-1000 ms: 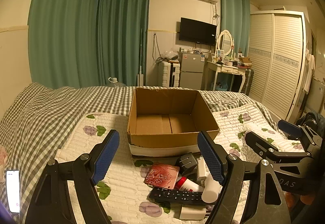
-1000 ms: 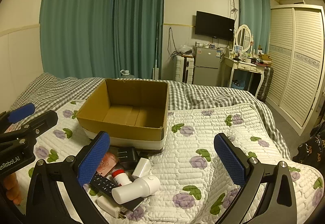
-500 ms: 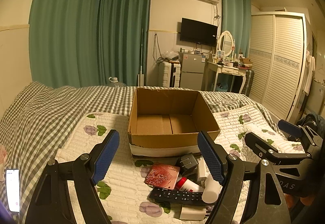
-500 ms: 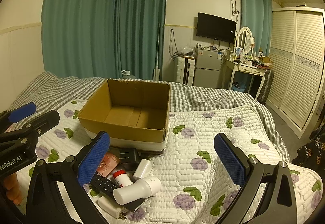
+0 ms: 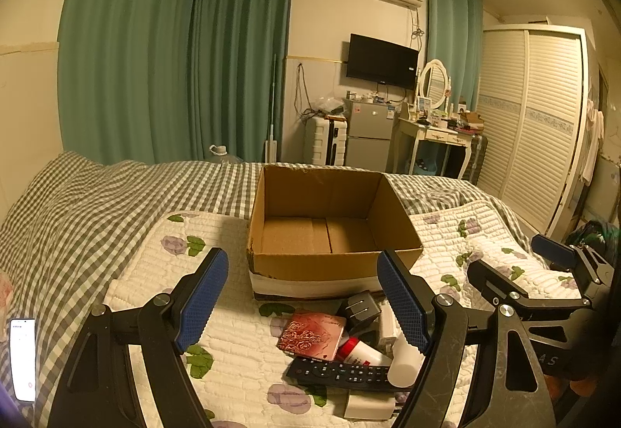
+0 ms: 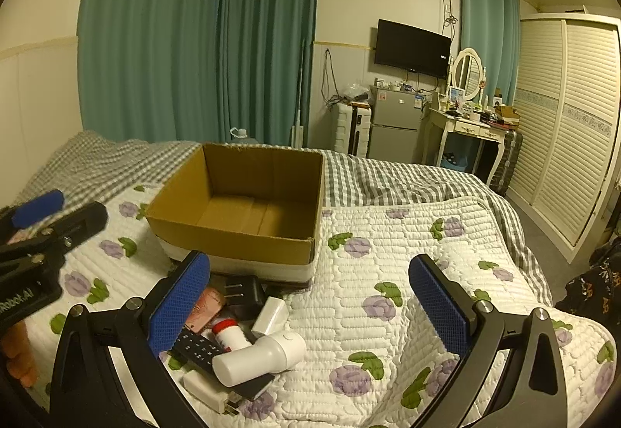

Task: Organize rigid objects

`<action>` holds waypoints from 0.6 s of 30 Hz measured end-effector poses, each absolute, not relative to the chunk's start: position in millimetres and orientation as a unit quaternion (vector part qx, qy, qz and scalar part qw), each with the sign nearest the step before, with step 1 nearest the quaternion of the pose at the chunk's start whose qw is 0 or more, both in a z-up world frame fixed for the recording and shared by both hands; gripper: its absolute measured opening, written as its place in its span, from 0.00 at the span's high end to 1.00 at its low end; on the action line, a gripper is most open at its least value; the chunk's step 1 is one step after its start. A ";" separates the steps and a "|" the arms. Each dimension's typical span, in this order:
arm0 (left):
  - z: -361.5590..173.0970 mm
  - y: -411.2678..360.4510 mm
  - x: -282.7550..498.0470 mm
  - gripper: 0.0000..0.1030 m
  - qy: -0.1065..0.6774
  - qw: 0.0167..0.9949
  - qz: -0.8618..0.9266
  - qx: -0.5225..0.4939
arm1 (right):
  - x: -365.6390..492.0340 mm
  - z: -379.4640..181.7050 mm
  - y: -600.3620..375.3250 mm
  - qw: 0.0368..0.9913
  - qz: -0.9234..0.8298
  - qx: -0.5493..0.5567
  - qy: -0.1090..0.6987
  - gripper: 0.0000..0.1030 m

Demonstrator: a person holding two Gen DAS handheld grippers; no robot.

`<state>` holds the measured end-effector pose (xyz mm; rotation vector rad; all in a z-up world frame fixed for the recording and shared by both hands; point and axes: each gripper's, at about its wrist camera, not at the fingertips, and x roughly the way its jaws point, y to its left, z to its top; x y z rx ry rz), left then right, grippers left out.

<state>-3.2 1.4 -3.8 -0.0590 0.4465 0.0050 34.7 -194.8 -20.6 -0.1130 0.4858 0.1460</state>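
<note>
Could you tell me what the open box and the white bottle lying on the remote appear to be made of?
Box: corrugated cardboard, matte brown, with ragged cut rims. White bottle: probably plastic, smooth with a soft sheen. Remote: seemingly black matte plastic.

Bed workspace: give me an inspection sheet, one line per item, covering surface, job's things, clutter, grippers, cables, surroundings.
Surface: floral quilt over a checked blanket.
Job's things: cardboard box, open, nothing seen inside. In front of it a pile: black remote, white handheld device, red-capped bottle, black plug adapter, rose-patterned case, white charger.
Clutter: phone, screen lit, at the bed's left edge.
Grippers: left gripper and right gripper both open, holding nothing, above the pile.
Cables: loose cords on the far wall.
Surroundings: green curtains, TV, wardrobe.
</note>
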 end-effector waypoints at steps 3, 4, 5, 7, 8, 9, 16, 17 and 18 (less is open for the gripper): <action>-13.1 5.7 -0.3 0.21 0.238 0.970 0.012 -0.038 | 44.2 -33.8 -191.5 0.960 0.066 -0.066 0.263 0.00; -17.2 7.6 1.2 0.21 0.245 0.968 0.016 -0.041 | 47.5 -39.0 -189.3 0.957 0.064 -0.068 0.274 0.00; -21.7 8.4 2.8 0.21 0.253 0.966 0.019 -0.043 | 51.7 -45.2 -186.8 0.954 0.065 -0.068 0.286 0.00; -30.6 9.3 6.4 0.21 0.270 0.961 0.028 -0.043 | 61.1 -61.6 -181.1 0.944 0.069 -0.071 0.315 0.00; -34.1 9.9 8.0 0.21 0.277 0.959 0.033 -0.042 | 65.1 -69.6 -177.7 0.940 0.073 -0.072 0.326 0.00; -36.9 8.7 10.0 0.21 0.283 0.958 0.037 -0.040 | 70.1 -79.2 -173.9 0.935 0.076 -0.073 0.339 0.02; -52.6 11.5 17.2 0.21 0.301 0.951 0.050 -0.038 | 81.7 -125.0 -173.9 0.903 0.098 -0.075 0.411 0.12; -53.8 11.8 18.1 0.21 0.304 0.951 0.051 -0.038 | 79.7 -124.9 -176.8 0.903 0.098 -0.077 0.412 0.12; -55.1 12.3 19.2 0.21 0.306 0.950 0.051 -0.037 | 78.1 -125.0 -180.6 0.901 0.096 -0.082 0.415 0.12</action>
